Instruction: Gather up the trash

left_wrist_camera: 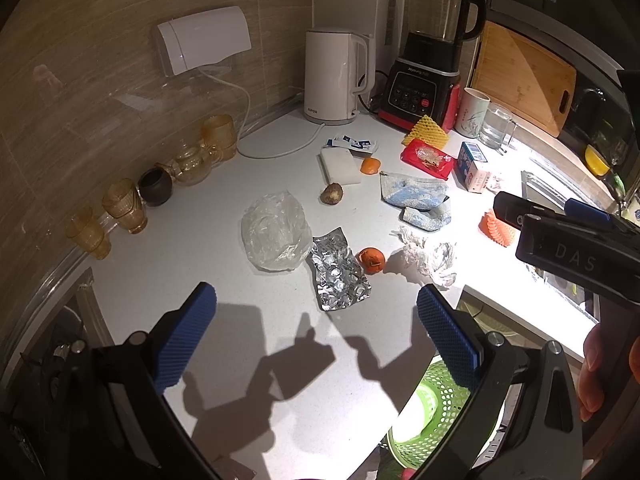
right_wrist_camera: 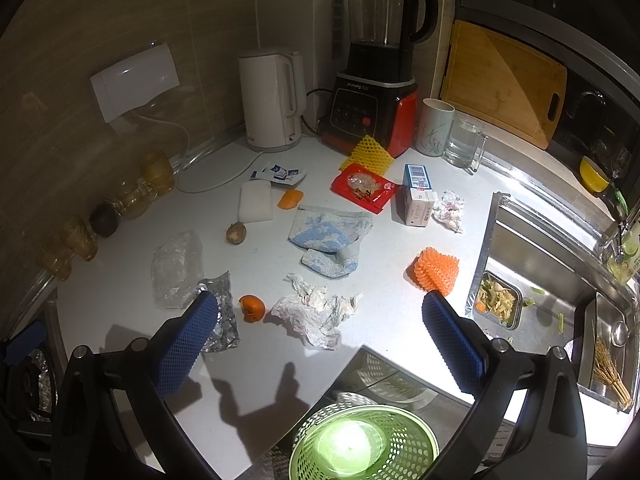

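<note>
Crumpled tissue [right_wrist_camera: 316, 316] just ahead of open right claw [right_wrist_camera: 320, 330] — untouched.

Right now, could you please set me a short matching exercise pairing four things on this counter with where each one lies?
Things:
1. crumpled foil
2. yellow foam net
3. green basket
4. orange foam net

Places:
A. below the counter's front edge
B. leaning against the blender's base
C. beside the sink's left rim
D. between the clear plastic bag and the orange peel

Pairs: 1-D, 2-B, 3-A, 4-C
</note>
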{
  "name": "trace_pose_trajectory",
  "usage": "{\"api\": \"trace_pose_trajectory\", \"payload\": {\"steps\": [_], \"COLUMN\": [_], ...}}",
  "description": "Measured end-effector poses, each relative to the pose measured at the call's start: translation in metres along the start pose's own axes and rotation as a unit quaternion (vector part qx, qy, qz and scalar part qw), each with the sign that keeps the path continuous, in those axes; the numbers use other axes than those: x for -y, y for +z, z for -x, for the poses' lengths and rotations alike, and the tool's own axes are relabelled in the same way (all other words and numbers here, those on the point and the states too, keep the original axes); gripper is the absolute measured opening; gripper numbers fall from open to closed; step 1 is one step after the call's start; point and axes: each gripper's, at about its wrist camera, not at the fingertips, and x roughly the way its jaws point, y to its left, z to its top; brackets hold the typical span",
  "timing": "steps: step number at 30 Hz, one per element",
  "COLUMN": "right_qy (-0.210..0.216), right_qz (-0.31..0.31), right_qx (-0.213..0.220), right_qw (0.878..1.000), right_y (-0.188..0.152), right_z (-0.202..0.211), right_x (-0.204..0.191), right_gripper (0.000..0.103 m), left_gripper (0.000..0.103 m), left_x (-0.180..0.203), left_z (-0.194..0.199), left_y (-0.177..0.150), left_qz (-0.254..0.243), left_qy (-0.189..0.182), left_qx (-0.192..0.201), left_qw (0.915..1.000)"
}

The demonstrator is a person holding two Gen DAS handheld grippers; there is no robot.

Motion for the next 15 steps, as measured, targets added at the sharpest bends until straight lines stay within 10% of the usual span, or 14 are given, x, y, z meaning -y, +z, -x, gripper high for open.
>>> {"api": "trace_pose_trajectory", "payload": {"steps": [15], "right_qy": [-0.003], "right_qz": [0.002], "right_qx": [-0.001], "right_qw": [1.0], "right_y": [0.0009], "right_z": [0.006], "right_x": [0.0021], "right_gripper": [0.101], "left_gripper": [0.096], "left_x": [-0.0008], "left_z": [-0.001], "left_y": [0.0], "left_qz": [0.001], "left_qy": [-0.001], "left_qx": [-0.001], "left_qw": [1.0]}}
